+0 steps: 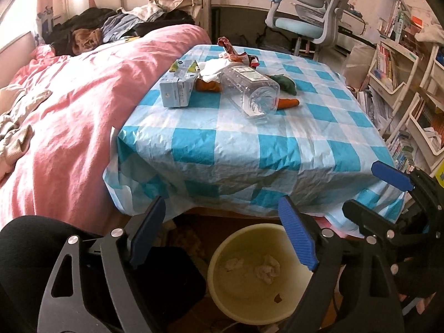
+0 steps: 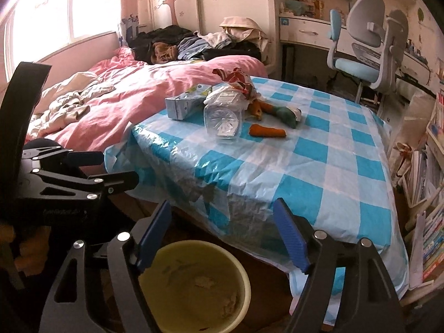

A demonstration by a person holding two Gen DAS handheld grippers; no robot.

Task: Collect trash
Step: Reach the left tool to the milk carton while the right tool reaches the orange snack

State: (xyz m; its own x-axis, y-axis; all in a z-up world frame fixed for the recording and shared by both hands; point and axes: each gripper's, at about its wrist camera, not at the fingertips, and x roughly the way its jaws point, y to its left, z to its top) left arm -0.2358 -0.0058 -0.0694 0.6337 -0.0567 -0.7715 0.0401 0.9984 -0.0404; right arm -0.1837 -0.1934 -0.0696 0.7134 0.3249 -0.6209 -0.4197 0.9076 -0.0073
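Observation:
A pale yellow bin [image 1: 251, 299] stands on the floor below the table's near edge, with crumpled tissues [image 1: 267, 272] inside; it also shows in the right wrist view [image 2: 177, 252]. On the checked tablecloth [image 1: 249, 144] lie a clear plastic bottle [image 1: 251, 90], a light blue carton [image 1: 177, 86], a red wrapper [image 1: 236, 52], white tissue [image 1: 213, 68] and carrot and green toys [image 1: 288, 102]. My left gripper [image 1: 224, 238] is open and empty above the bin. My right gripper [image 2: 222, 238] is open and empty beside it; it also shows in the left wrist view [image 1: 388, 183].
A bed with a pink duvet [image 1: 69, 116] and piled clothes lies left of the table. An office chair [image 1: 308, 14] and desk stand behind it. Bookshelves [image 1: 394, 69] line the right side. A black object [image 1: 166, 277] sits on the floor left of the bin.

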